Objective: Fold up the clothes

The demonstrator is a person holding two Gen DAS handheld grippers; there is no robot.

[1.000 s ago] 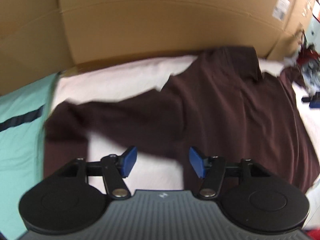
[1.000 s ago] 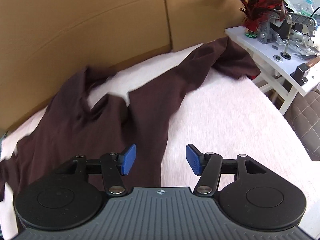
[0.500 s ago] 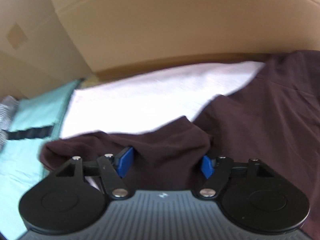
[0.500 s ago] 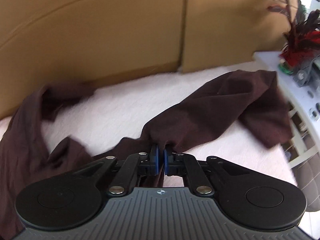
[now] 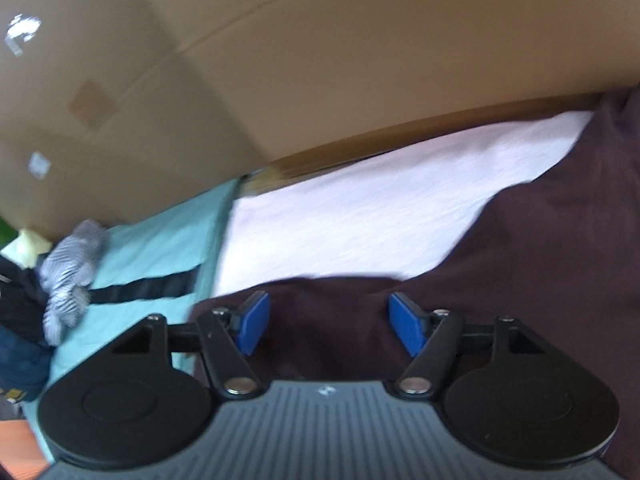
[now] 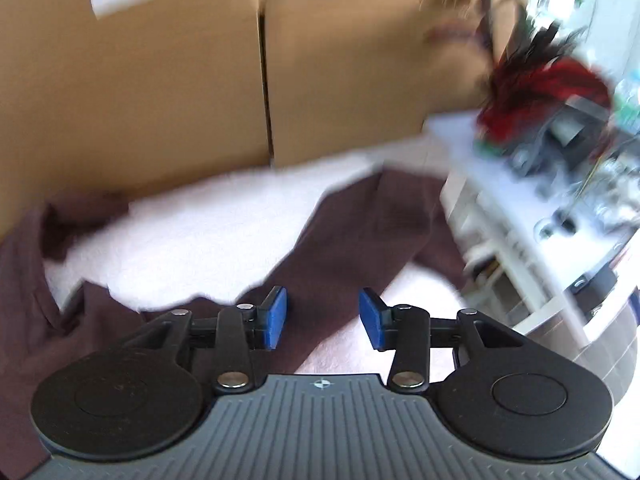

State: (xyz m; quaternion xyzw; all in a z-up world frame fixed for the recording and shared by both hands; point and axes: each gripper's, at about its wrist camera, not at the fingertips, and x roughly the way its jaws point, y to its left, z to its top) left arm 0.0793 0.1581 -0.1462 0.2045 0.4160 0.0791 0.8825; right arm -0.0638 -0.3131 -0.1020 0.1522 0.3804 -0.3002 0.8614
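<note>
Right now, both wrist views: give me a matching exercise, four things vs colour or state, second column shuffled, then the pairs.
Things:
1. garment
2. left hand-held gripper
3. cardboard boxes
4. bed sheet

Colour or state:
A. pale pink-white, spread under the clothing
B. tan, standing behind the bed
C. dark maroon, lying on the sheet
D. blue pads apart, over maroon cloth, gripping nothing

Pairs: 1-C, 2-D, 3-B, 4-A
</note>
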